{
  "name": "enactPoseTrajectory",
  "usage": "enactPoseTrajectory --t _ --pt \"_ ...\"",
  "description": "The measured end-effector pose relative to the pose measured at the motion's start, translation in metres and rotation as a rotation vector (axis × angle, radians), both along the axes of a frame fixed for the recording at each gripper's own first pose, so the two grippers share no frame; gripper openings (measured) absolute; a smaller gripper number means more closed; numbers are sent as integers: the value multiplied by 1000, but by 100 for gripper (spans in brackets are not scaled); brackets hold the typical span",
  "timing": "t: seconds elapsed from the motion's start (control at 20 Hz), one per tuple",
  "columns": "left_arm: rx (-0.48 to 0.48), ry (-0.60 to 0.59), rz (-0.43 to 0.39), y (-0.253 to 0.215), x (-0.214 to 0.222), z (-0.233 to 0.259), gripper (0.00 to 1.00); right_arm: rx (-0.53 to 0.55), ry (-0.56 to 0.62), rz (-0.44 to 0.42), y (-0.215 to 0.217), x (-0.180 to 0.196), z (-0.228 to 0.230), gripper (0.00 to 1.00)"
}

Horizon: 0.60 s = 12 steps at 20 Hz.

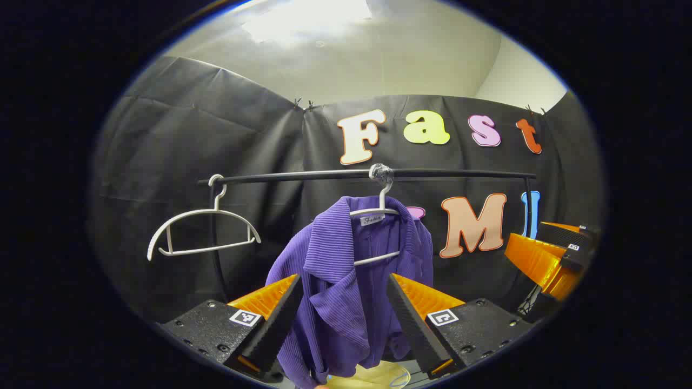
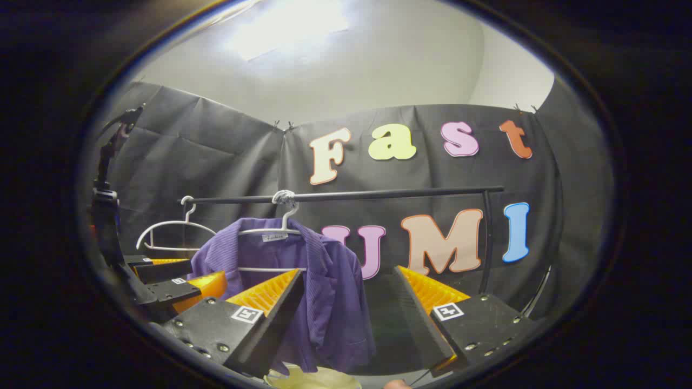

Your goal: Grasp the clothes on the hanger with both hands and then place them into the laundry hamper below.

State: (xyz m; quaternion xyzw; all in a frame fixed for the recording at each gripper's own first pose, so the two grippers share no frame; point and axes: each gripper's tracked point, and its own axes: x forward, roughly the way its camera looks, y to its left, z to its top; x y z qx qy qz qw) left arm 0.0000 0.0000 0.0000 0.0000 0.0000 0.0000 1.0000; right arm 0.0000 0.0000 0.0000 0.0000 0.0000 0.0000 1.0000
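A: Hanging from the black rail (image 1: 367,174), what did you see?

B: The rail (image 2: 346,195) ran across the cloth wall on a black post. Below its middle hung a purple ribbed shirt (image 1: 346,281) on a white hanger (image 1: 378,216) whose hook was wrapped in something grey. Toward the rail's left end hung a second white hanger (image 1: 203,232), bare.

A: And under the rail?

B: A pale yellow hamper (image 1: 373,376) showed its rim directly beneath the shirt's hem, in the left gripper view. In the right gripper view the same rim (image 2: 313,380) sat under the shirt (image 2: 303,292).

A: Where were the grippers?

B: The left gripper (image 1: 343,313) was low in front of the rail, its fingers spread wide, with the shirt's collar and front seen in the gap between them. I couldn't tell whether either finger touched the cloth. The right gripper (image 2: 346,319) was likewise spread, closed on nothing; the shirt's right edge lay beside its left finger, and beyond the gap was mostly the dark wall below the rail.

A: Did each gripper show in the other's view?

B: Yes. The right one showed off toward the rail's right end (image 1: 546,259), the left one below the bare hanger (image 2: 178,286).
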Motion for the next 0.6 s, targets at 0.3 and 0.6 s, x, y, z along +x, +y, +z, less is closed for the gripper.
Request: enactPoseTrajectory --t 0.3,0.6 --pt "12 7 12 -2 2 -1 93 0 -17 9 -2 3 6 96" --pt "9 24 25 2 5 -6 93 -12 -13 19 3 3 3 98"
